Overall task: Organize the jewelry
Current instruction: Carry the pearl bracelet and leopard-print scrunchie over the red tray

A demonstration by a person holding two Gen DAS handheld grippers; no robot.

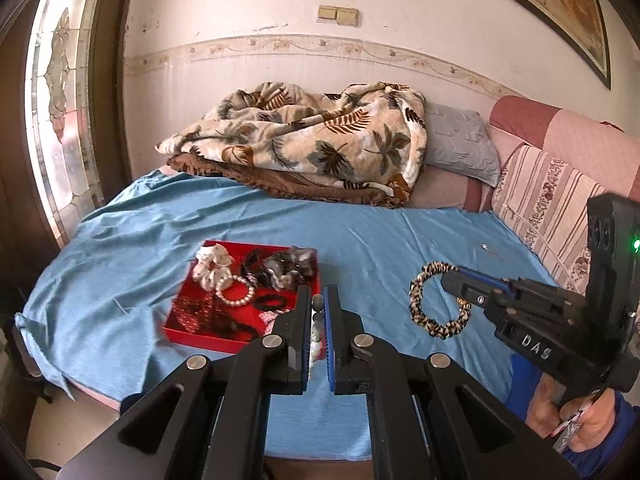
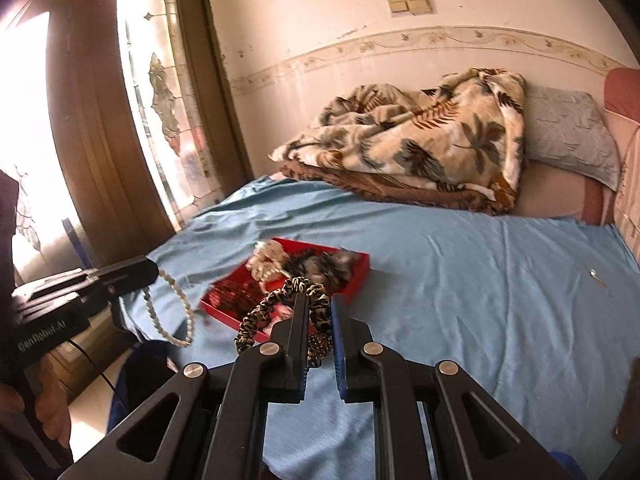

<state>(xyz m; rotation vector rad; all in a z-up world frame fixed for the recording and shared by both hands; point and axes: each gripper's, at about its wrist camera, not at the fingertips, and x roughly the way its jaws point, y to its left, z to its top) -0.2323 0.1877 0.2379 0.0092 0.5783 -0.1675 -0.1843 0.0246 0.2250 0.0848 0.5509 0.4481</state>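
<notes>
A red tray [image 1: 188, 334] [image 2: 357, 276] lies on the blue sheet and holds pale scrunchies, a pearl bracelet [image 1: 236, 290] and black hair ties. My left gripper [image 1: 319, 293] [image 2: 154, 270] is shut on a string of pale beads [image 1: 317, 320]. In the right wrist view that bead string [image 2: 178, 308] hangs in a loop off the bed's left edge. My right gripper [image 2: 318, 300] [image 1: 448, 280] is shut on a leopard-print scrunchie [image 2: 256, 314] [image 1: 418, 300], held up in the air to the right of the tray.
A small silver item [image 1: 486, 248] [image 2: 594, 274] lies on the blue sheet [image 1: 380, 240] to the right. A leaf-print blanket [image 1: 320, 140] and a grey pillow [image 1: 460, 144] are piled at the far end. A striped sofa back [image 1: 548, 200] runs along the right, and a glass door [image 2: 160, 100] stands left.
</notes>
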